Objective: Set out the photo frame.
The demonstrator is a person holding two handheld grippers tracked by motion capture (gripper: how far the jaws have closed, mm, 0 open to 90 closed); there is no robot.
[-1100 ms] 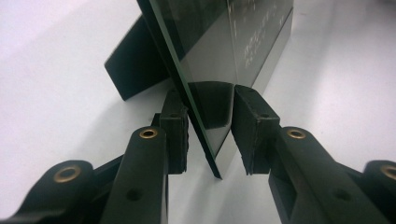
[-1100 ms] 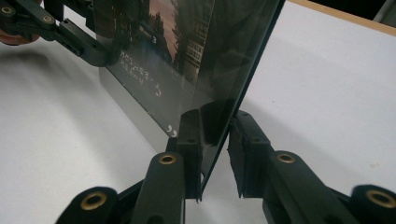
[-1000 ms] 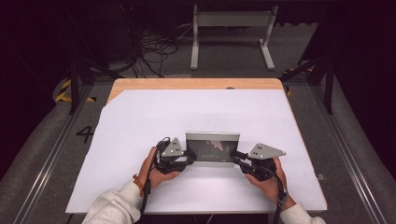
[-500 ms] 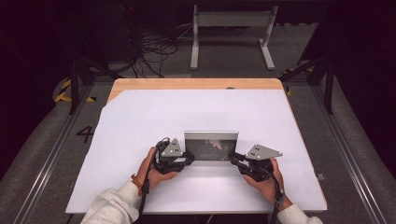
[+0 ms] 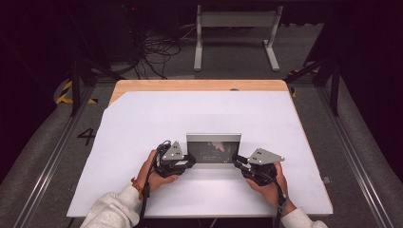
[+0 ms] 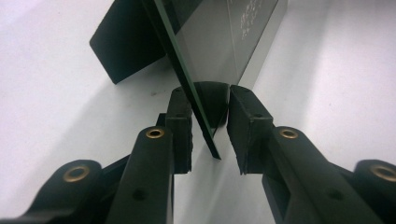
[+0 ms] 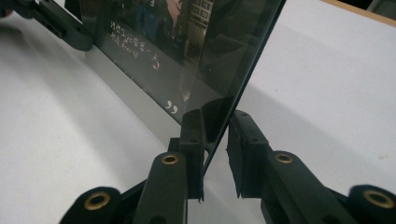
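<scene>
High view: left gripper (image 5: 191,160) jaws narrower.

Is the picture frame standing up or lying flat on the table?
Standing up, leaning slightly: the picture frame faces the person, its bottom edge on the white table. In the left gripper view its dark back prop meets the table.

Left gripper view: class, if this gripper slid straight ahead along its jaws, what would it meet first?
The left gripper already straddles the thin dark glass-fronted picture panel; it would likely run further onto its edge, probably toward the black rear stand.
</scene>
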